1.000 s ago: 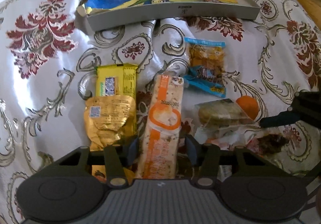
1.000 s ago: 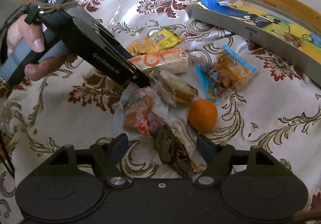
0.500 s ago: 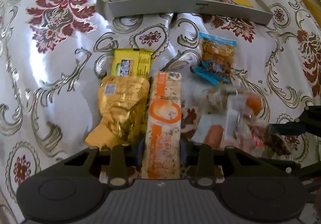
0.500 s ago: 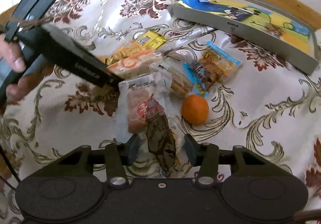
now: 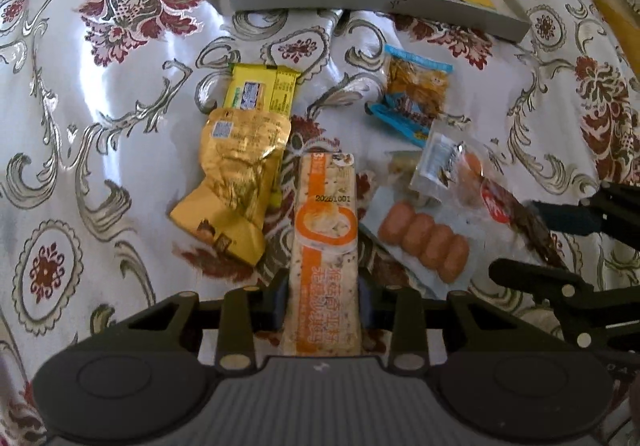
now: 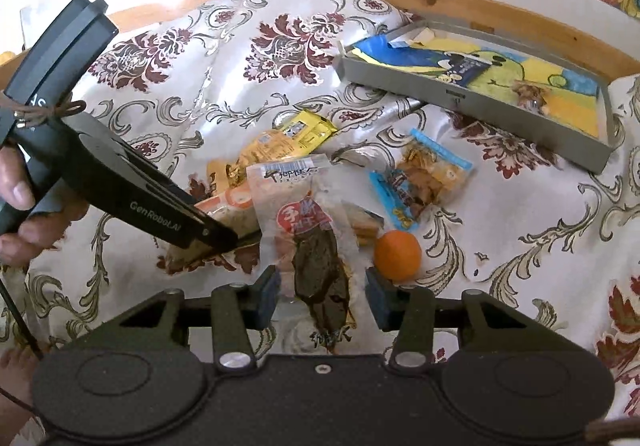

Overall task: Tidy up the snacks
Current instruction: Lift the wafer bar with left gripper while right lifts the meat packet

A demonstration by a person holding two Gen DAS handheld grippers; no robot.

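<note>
Left tool (image 5: 323, 296) clamping orange bar (image 5: 325, 242), right tool (image 6: 322, 296) pinching meat pouch (image 6: 310, 242)

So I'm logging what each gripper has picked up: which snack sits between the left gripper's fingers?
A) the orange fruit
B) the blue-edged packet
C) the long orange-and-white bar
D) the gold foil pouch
C: in the left wrist view, the left gripper is closed on the long orange-and-white bar, both fingers pressing its sides, while the gold foil pouch lies apart on the cloth.
</note>
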